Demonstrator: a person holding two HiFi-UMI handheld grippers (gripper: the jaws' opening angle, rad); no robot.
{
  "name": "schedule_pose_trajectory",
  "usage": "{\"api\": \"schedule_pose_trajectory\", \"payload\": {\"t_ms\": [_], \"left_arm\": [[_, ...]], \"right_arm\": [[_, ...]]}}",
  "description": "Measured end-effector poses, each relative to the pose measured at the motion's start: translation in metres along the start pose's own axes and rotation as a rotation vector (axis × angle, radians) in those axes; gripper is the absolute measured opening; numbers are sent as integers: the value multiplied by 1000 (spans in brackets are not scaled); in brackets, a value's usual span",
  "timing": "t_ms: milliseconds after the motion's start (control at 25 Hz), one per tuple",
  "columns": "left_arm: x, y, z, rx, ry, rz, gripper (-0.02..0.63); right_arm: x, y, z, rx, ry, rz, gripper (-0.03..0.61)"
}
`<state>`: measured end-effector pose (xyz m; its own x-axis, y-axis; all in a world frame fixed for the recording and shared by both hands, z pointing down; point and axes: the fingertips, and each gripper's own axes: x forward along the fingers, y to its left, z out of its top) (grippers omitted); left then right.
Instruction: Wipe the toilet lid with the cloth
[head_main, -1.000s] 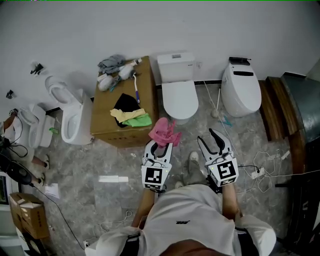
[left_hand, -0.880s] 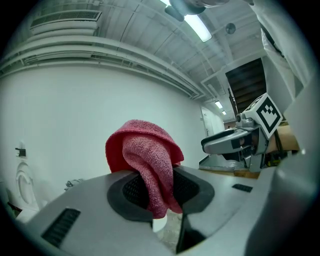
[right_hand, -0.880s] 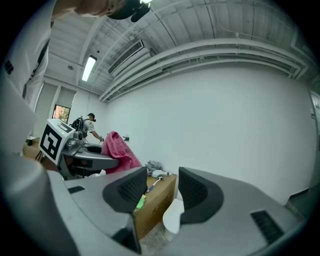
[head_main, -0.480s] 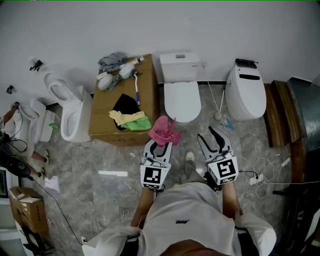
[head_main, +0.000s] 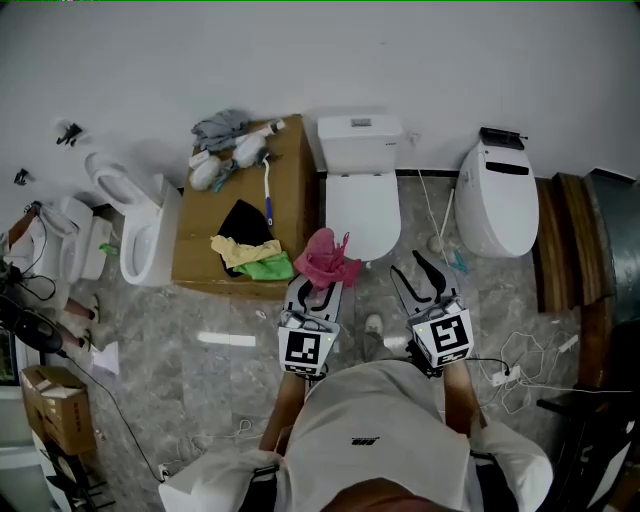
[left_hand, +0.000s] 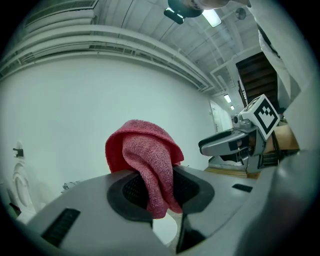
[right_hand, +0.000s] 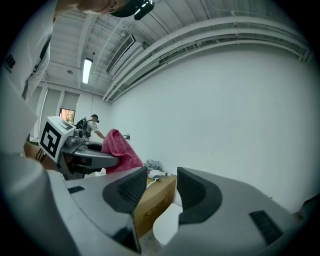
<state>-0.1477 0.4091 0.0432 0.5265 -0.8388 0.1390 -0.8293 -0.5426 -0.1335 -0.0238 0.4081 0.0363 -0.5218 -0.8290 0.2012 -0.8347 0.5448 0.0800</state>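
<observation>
Before the toilet lid (head_main: 362, 205), left gripper (head_main: 318, 283) clamps cloth (head_main: 326, 258) (pink).

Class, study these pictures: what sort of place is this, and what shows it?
Probably a workshop or test room rather than a real bathroom. Several toilets stand along one bare white wall, a cardboard box with cloths on it sits between two of them, and cables trail over the floor.
</observation>
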Motion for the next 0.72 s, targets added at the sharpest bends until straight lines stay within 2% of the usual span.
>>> {"api": "schedule_pose_trajectory", "payload": {"t_ms": [480, 720], "left_arm": [[95, 22, 25, 16, -34, 71, 109], [127, 29, 26, 23, -17, 82, 109]], "right_arm": [[60, -84, 11, -7, -38, 66, 198], [85, -113, 9, -3, -35, 75, 198]]}}
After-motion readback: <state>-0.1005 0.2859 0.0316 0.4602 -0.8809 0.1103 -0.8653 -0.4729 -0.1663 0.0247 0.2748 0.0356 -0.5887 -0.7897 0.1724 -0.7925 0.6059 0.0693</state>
